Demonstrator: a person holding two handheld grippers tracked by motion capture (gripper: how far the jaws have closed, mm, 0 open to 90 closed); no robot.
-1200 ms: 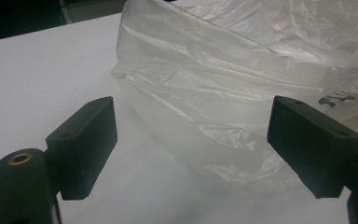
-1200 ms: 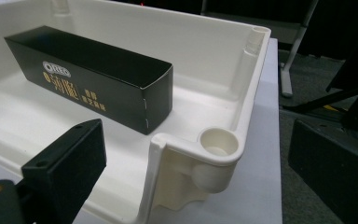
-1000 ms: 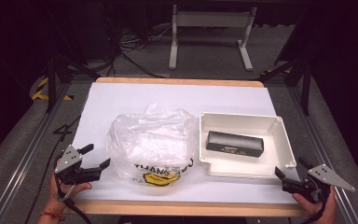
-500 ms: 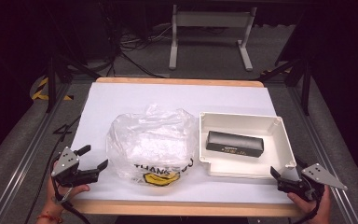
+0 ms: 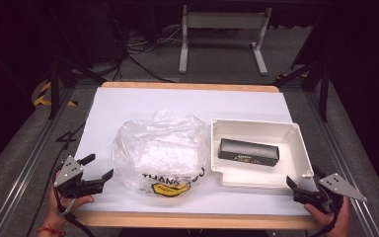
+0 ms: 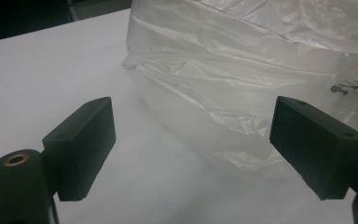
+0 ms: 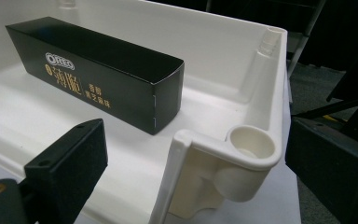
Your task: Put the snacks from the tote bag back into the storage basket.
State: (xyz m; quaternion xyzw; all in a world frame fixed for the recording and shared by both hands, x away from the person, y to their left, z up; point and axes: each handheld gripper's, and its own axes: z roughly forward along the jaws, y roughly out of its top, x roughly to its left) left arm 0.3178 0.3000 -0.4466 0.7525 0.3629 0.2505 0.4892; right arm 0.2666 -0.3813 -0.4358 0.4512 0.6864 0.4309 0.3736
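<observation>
White table [image 5: 128,106] in a dark room: both claws [image 5: 94,167] [image 5: 291,183] spread, holding nothing.

Both hands low at the near edge, left gripper [image 5: 98,168] and right gripper [image 5: 292,183] fingers spread.

Dark room, grey floor [image 5: 217,59], metal stand [image 5: 223,37].

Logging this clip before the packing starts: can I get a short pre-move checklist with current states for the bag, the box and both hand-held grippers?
1. Left hand-held gripper open, holding nothing: ok.
2. Right hand-held gripper open, holding nothing: ok.
3. Black box lies flat in the white tray, nothing on top of it: ok.
4. Plastic bag on the table, beside the tray: ok.
5. Bag mouth open and reachable: cannot tell.
6. Right jaws straddle the tray's corner post, not the box: not ok.
</observation>
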